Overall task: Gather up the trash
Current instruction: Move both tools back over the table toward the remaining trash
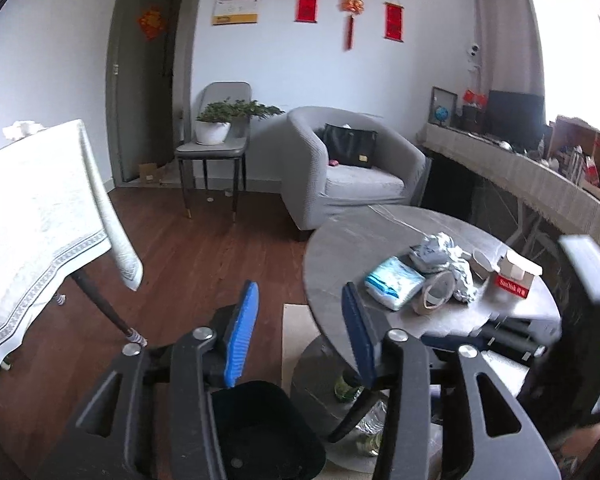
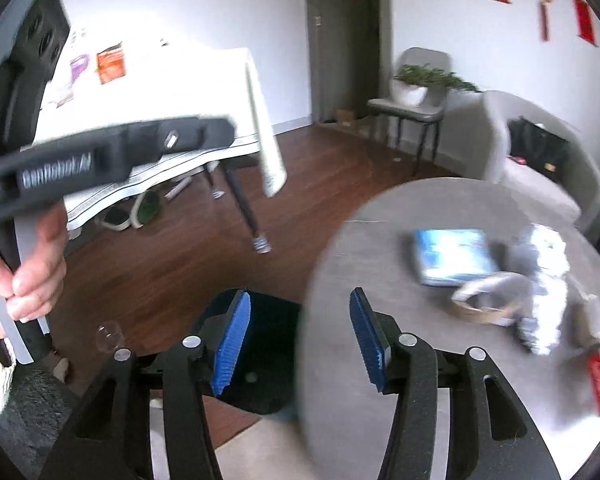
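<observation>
The left gripper [image 1: 300,312] is held with jaws apart and nothing between them; the right gripper [image 2: 300,338] is likewise parted and empty. The trash is located on the round grey table [image 1: 340,248]: a blue packet [image 1: 394,282], crumpled foil [image 1: 462,272], a tape roll [image 1: 436,292]; a black bin [image 1: 260,432] stands beside the table on the floor.

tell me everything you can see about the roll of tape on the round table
The roll of tape is a wide ring with a brownish cardboard core and pale, see-through tape wound on it. It looks partly used, the hole through its middle open. It stands tilted on its edge near the front of the grey round table, between a blue and white plastic packet and a wad of crumpled silver foil, leaning against the foil. Neither claw touches it.
</observation>
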`<move>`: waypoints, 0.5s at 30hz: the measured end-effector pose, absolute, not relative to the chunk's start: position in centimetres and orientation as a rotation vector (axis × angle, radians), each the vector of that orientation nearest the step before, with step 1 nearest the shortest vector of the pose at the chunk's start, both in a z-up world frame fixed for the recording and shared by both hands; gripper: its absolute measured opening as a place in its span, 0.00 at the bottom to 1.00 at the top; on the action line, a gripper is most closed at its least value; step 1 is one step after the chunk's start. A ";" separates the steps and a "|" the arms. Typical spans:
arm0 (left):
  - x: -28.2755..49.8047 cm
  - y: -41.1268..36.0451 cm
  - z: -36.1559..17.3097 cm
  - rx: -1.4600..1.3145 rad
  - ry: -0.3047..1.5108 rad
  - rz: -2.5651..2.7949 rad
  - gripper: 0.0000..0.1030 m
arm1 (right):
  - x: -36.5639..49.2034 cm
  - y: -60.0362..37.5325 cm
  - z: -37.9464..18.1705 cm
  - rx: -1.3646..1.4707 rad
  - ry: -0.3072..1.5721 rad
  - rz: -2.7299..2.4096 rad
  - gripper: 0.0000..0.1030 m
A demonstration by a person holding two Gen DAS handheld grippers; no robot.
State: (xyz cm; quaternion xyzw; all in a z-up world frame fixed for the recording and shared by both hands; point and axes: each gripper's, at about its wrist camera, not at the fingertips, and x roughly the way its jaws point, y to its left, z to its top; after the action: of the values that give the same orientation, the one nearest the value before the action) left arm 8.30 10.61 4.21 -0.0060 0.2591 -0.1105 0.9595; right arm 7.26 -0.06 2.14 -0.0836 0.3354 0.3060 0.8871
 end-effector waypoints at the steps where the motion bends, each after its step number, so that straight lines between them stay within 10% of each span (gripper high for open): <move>1: 8.5 10.2 4.0 -0.006 0.530 -0.232 0.50 | 7.4 -1.1 2.3 -0.173 0.694 0.615 0.52; 15: 9.8 2.0 2.0 0.071 0.572 -0.386 0.65 | 8.1 -11.6 2.5 -0.073 0.677 0.448 0.58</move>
State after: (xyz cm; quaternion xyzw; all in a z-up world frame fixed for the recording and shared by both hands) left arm 9.76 2.02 2.01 0.0348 0.2804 -0.1894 0.9404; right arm 8.11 -11.61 2.53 -0.0357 0.3293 0.2178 0.9181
